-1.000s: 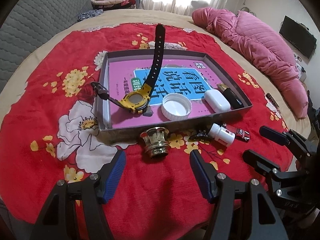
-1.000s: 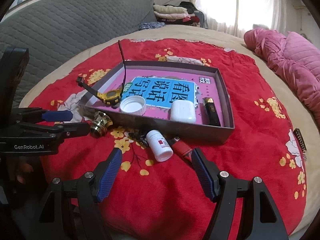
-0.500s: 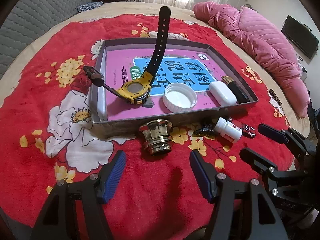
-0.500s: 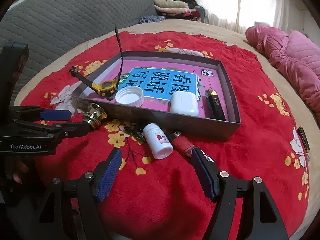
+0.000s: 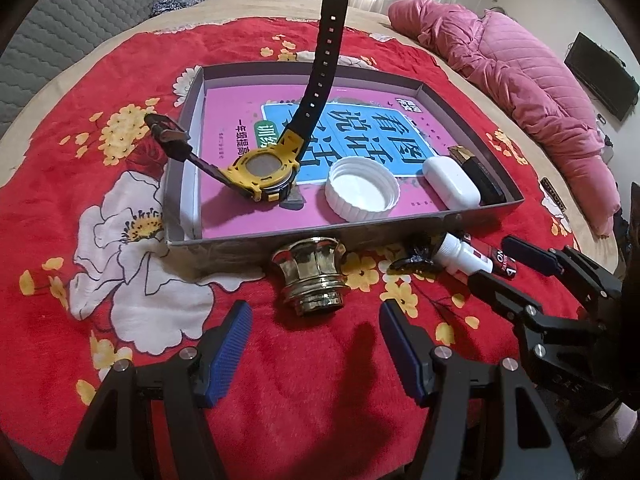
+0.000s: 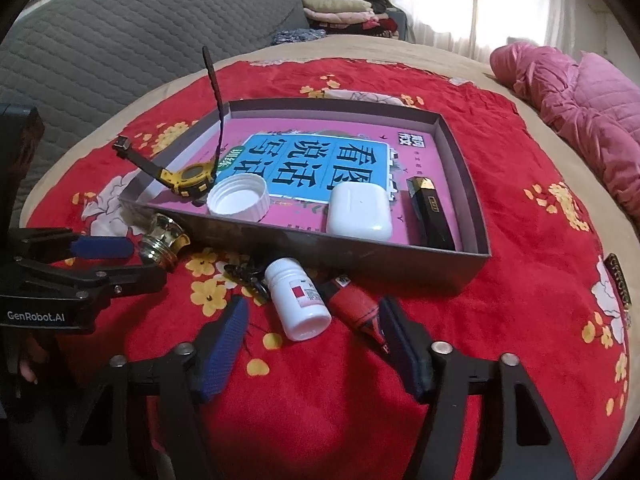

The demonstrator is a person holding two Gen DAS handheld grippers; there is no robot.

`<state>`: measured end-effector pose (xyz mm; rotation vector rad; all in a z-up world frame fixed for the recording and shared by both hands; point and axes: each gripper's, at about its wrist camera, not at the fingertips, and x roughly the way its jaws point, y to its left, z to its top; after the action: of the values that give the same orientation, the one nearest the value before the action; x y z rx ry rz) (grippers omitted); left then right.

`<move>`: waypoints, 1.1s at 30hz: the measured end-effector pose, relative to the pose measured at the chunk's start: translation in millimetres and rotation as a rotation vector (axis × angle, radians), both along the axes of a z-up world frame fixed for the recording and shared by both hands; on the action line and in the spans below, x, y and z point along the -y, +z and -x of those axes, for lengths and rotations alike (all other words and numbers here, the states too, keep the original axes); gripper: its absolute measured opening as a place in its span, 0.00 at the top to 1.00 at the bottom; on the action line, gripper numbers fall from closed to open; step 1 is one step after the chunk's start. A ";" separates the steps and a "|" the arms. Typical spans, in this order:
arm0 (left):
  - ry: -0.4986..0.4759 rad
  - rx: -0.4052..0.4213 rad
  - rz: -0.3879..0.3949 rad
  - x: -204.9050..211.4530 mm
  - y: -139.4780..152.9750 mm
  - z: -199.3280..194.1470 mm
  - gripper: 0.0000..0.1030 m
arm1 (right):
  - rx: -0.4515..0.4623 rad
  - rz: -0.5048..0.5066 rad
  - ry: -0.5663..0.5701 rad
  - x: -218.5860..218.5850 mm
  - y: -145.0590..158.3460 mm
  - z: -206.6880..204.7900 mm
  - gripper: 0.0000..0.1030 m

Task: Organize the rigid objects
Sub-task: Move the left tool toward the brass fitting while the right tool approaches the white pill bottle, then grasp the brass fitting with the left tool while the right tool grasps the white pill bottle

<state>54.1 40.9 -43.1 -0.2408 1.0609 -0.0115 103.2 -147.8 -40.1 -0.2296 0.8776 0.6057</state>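
A shallow grey tray (image 5: 280, 245) (image 6: 360, 250) on the red flowered cloth holds a yellow watch (image 5: 264, 172), a white cap (image 5: 362, 190), a white earbud case (image 6: 358, 210) and a black lighter (image 6: 430, 214). In front of the tray lie a gold metal cap (image 5: 312, 280) (image 6: 162, 240), a black clip (image 6: 246, 276), a white pill bottle (image 6: 298, 300) (image 5: 464, 254) and a red tube (image 6: 356, 308). My left gripper (image 5: 316, 332) (image 6: 128, 260) is open, just short of the gold cap. My right gripper (image 6: 312, 336) (image 5: 508, 276) is closing, with the bottle and red tube between its tips, pads not touching.
A pink quilted jacket (image 5: 520, 80) lies at the far right of the bed. A grey quilted sofa back (image 6: 120, 40) and folded clothes (image 6: 344, 8) stand behind. A small dark strip (image 6: 618, 284) lies on the cloth right of the tray.
Both grippers have come lower and closer to the objects in front of the tray. The right gripper's jaws have narrowed around the bottle and red tube.
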 end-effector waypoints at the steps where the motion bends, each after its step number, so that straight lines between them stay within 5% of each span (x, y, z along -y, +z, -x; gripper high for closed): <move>1: 0.000 -0.001 0.002 0.0 -0.6 -0.8 0.36 | -0.004 0.002 0.005 -1.3 -1.3 -0.9 0.42; 16: 0.004 -0.008 0.020 -1.1 -7.2 -8.3 0.36 | -0.070 -0.009 0.083 -14.2 -16.2 -1.9 0.68; 33: 0.011 0.002 0.037 -4.8 -10.0 -14.7 0.36 | -0.093 -0.036 0.052 -16.6 -23.6 -12.3 0.70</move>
<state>68.7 45.7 -53.1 -0.2799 1.0582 -0.0215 115.5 -131.2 -63.7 -0.1933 0.9519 0.6840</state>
